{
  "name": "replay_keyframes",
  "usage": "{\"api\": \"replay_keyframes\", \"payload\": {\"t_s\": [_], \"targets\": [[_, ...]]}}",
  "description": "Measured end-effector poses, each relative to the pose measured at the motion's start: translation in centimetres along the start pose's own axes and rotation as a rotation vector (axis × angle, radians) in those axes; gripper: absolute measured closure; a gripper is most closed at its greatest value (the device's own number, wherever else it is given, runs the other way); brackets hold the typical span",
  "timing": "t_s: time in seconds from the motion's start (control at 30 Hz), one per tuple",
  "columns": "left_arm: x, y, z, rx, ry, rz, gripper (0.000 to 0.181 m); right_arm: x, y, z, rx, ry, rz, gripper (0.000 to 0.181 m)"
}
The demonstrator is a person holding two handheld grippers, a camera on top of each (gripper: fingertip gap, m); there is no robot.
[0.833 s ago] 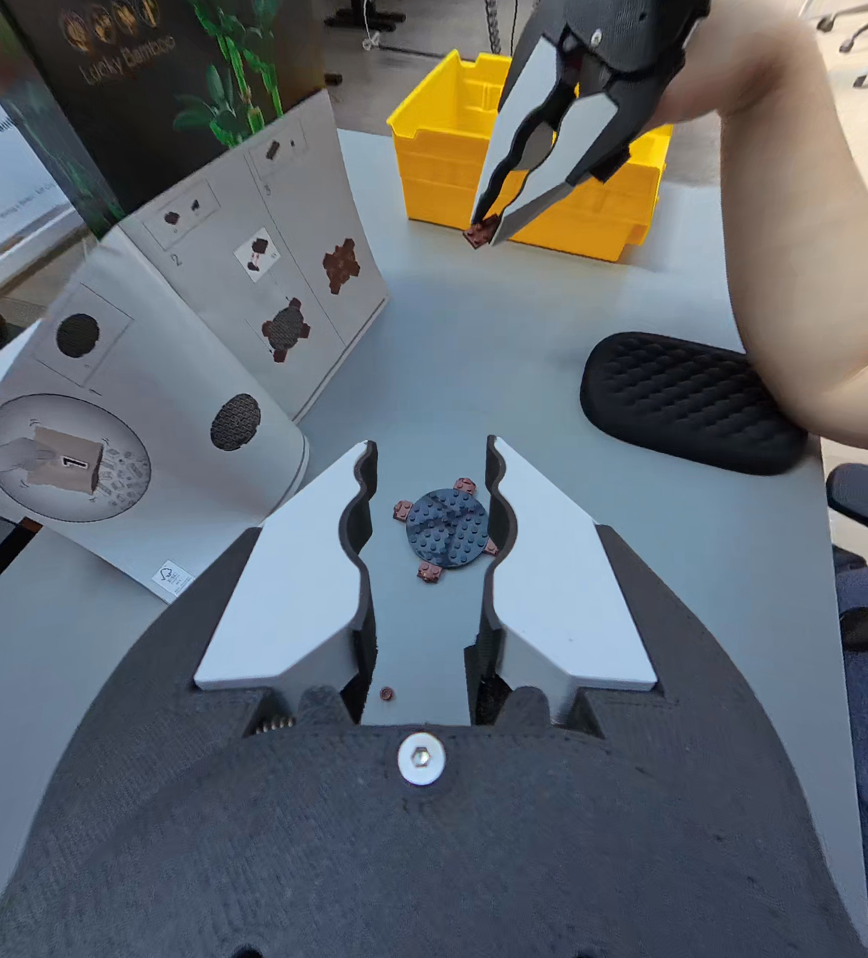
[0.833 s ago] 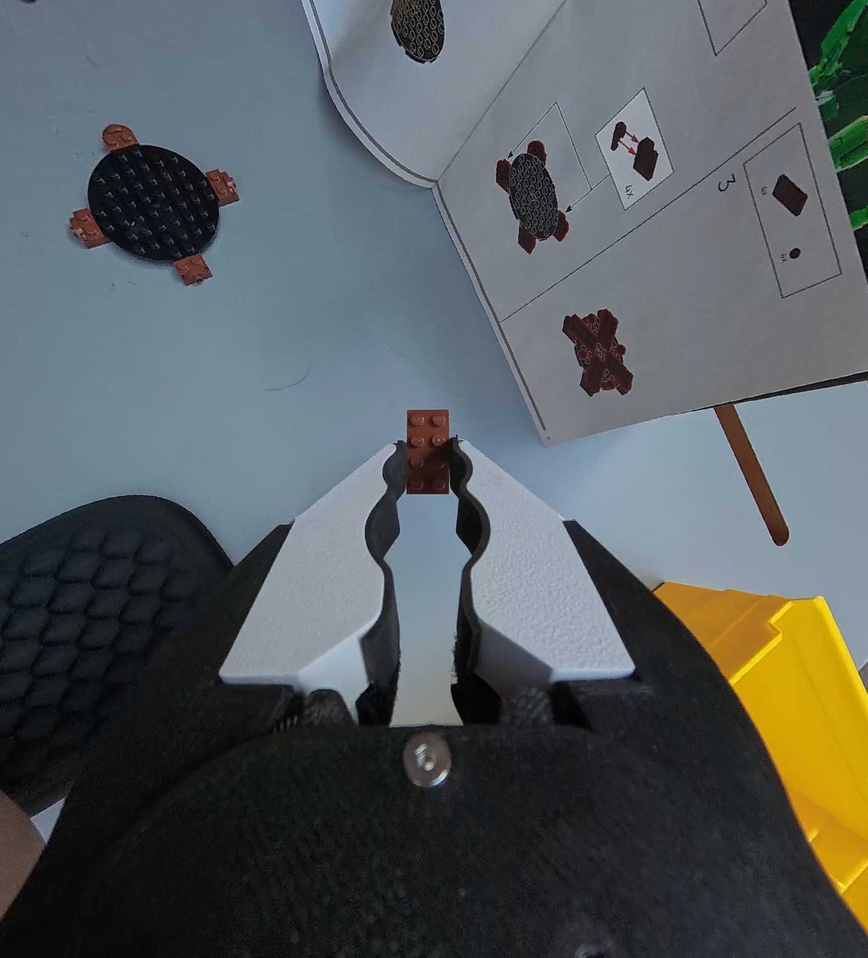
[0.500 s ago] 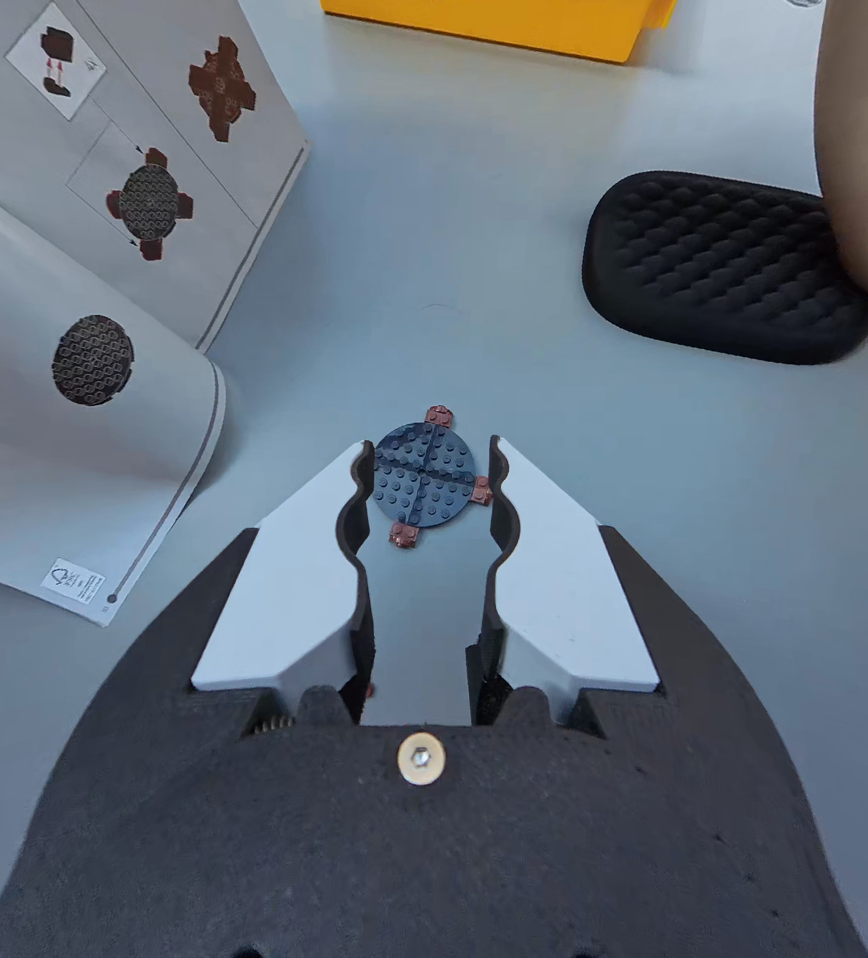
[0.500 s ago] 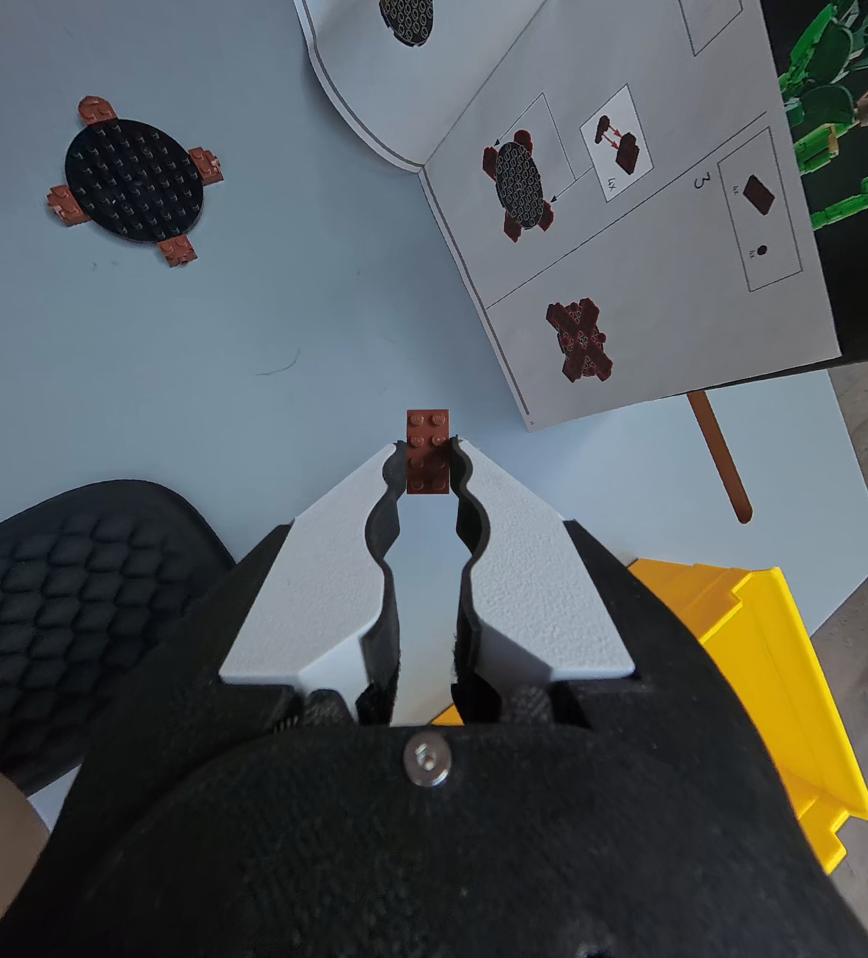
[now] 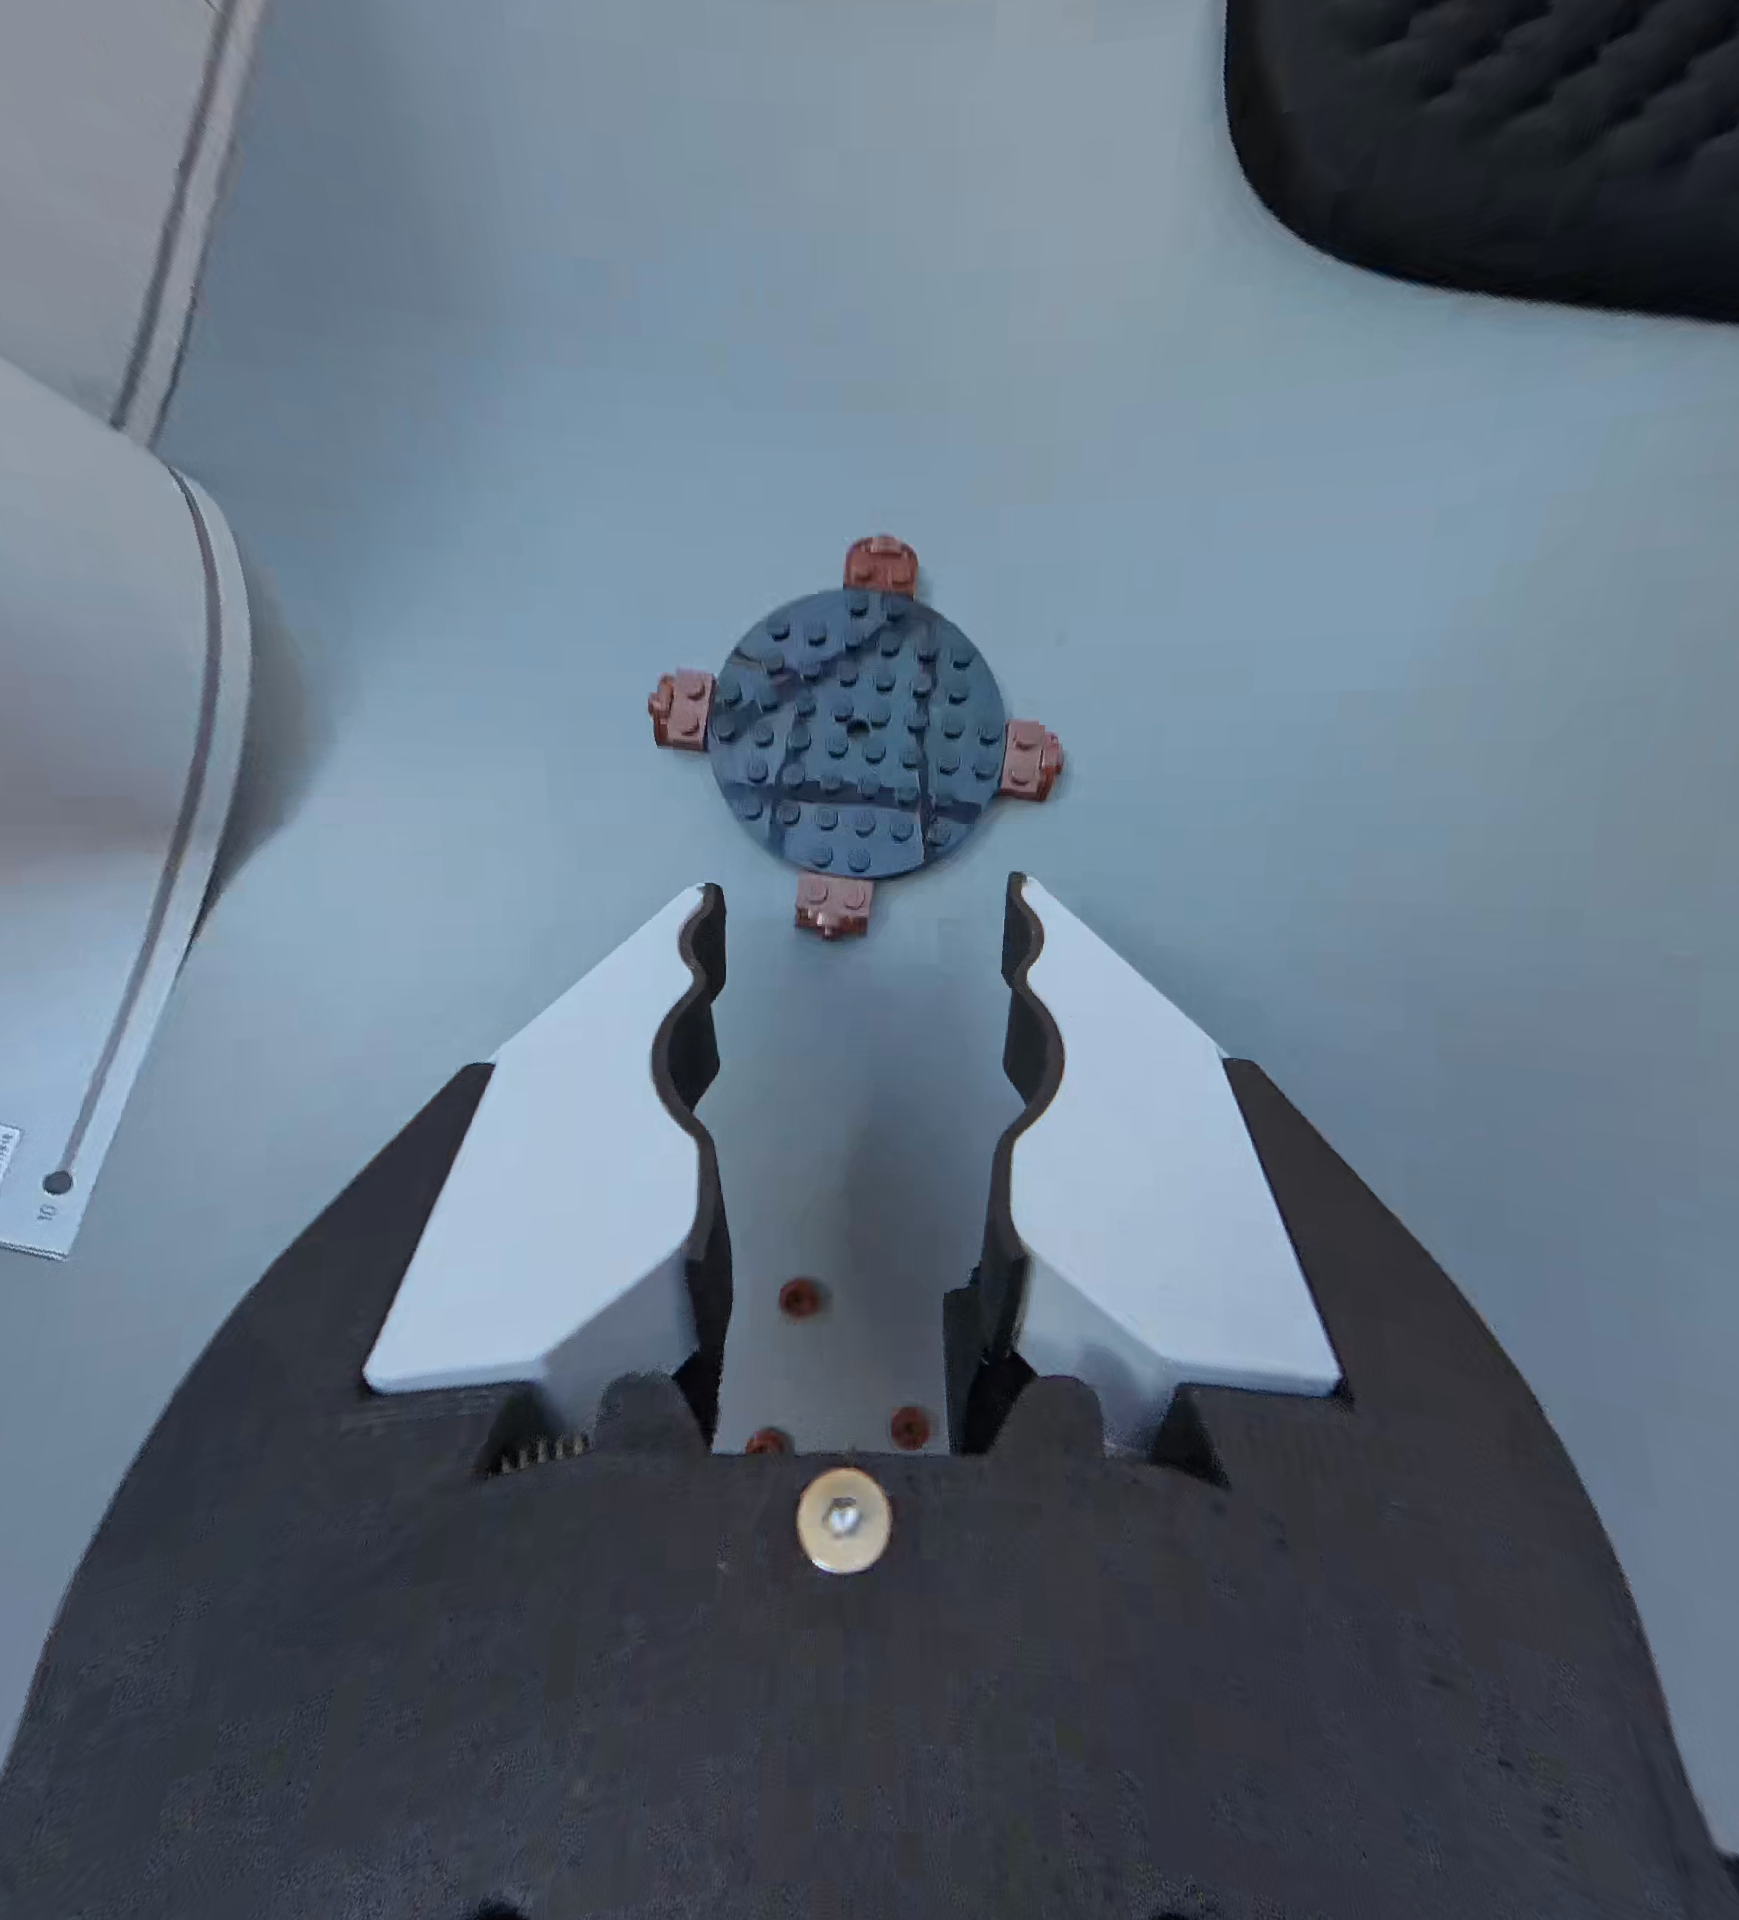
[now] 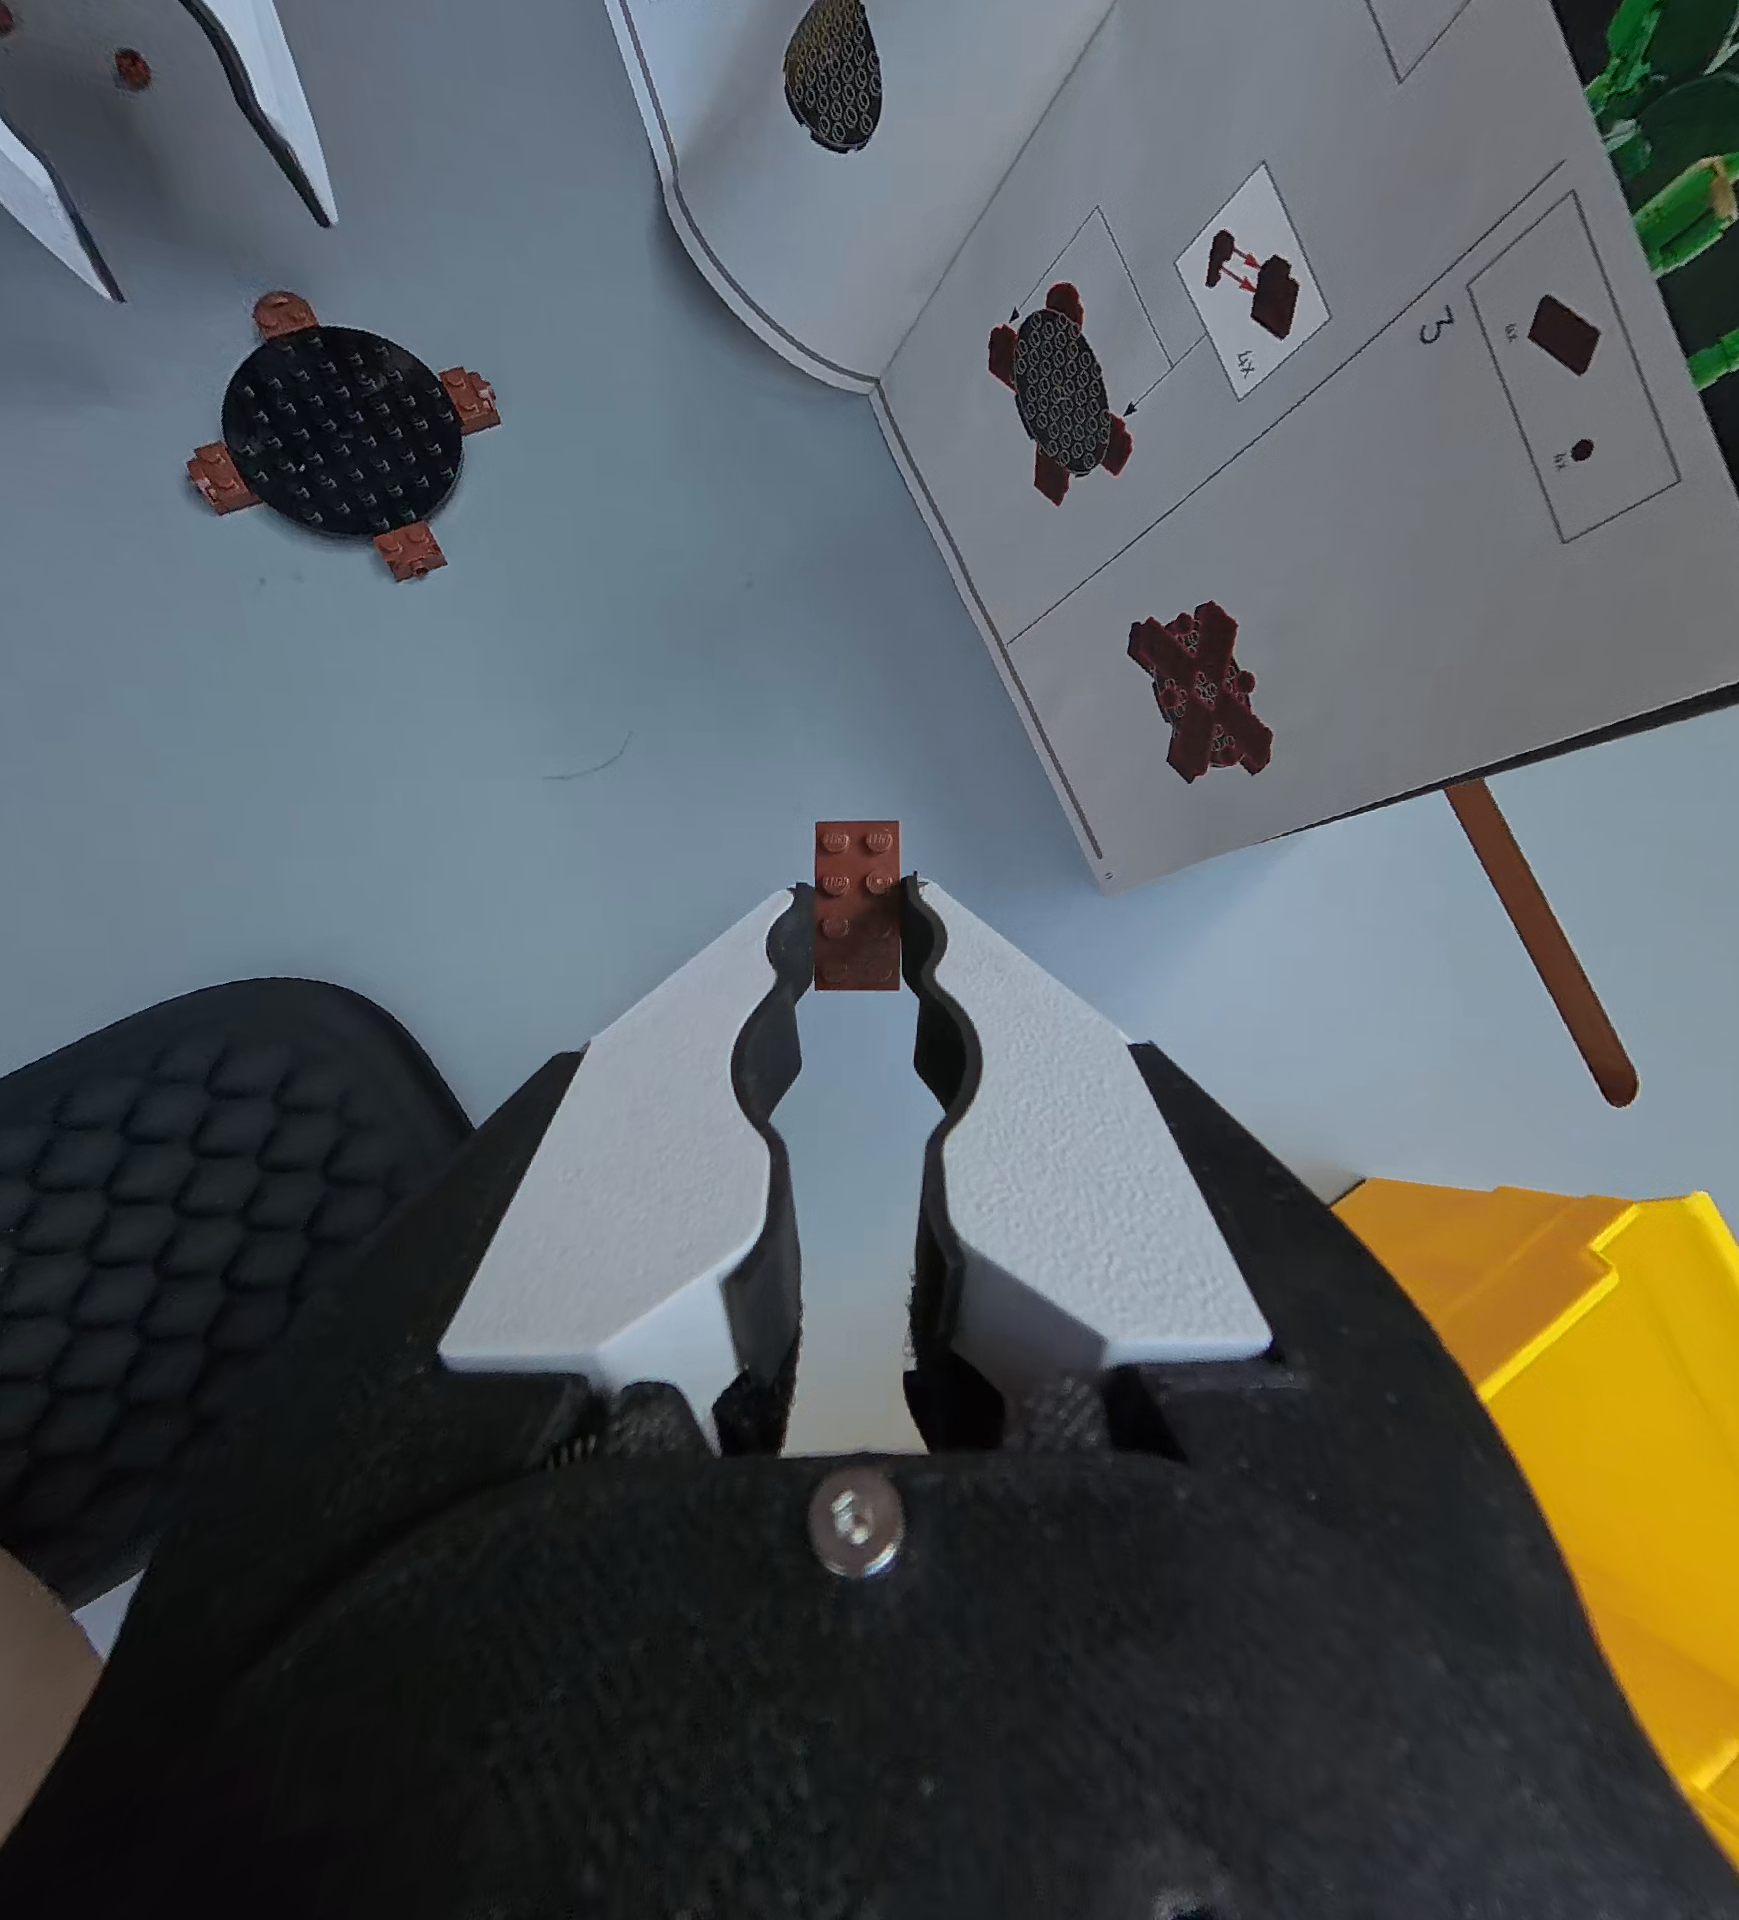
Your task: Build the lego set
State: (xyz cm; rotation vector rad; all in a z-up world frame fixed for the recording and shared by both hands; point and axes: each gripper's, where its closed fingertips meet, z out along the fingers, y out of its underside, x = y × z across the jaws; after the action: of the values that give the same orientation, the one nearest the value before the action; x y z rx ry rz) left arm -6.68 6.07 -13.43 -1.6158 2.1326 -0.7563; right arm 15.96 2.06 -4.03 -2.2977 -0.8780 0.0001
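Note:
A round black studded plate (image 5: pixel 860 732) with brown pieces sticking out on its sides lies flat on the grey table; it also shows in the right wrist view (image 6: pixel 342 428). My left gripper (image 5: pixel 863 896) is open and empty, its tips just short of the plate's near edge. It appears in the right wrist view (image 6: pixel 221 260) at the top left. My right gripper (image 6: pixel 852 885) is shut on a brown 2x4 plate (image 6: pixel 857 902), held above the table well away from the round plate.
Three small brown round studs (image 5: pixel 800 1298) lie on the table between my left fingers. An open instruction booklet (image 6: pixel 1260 436), a black wrist pad (image 6: pixel 148 1174), a yellow bin (image 6: pixel 1613 1455) and a brown stick (image 6: pixel 1540 945) surround the work area.
My left gripper has tilted down and pulled back, so the round plate now lies just beyond its tips. My right gripper has come closer to the table and the round plate, still holding the brown plate.

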Motion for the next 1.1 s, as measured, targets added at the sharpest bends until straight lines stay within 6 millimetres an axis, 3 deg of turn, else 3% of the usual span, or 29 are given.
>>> {"api": "replay_keyframes", "payload": {"t_s": [0.03, 0.13, 0.43, 0.93, 1.1], "targets": [[-0.3, 0.3, -0.2, -0.005, -0.011, -0.002, 0.125, 0.0, 0.2, 0.1, 0.006, -0.013, 0.005, 0.166], [0.0, -0.3, -0.6, 0.050, 0.026, -0.010, 0.125, 0.6, 0.7, 0.5, 0.010, -0.022, 0.031, 0.166], [0.2, 0.3, -0.1, -0.006, -0.009, 0.064, 0.129, 2.0, 2.7, 0.8, -0.001, -0.020, 0.110, 0.166], [0.1, 1.7, 1.3, -0.067, -0.012, 0.088, 0.141, 1.7, 1.7, 0.7, 0.000, -0.009, 0.067, 0.166], [0.1, 1.4, 1.6, -0.053, -0.017, 0.109, 0.153, 1.7, 1.7, 0.7, 0.004, -0.010, 0.066, 0.166]]}}
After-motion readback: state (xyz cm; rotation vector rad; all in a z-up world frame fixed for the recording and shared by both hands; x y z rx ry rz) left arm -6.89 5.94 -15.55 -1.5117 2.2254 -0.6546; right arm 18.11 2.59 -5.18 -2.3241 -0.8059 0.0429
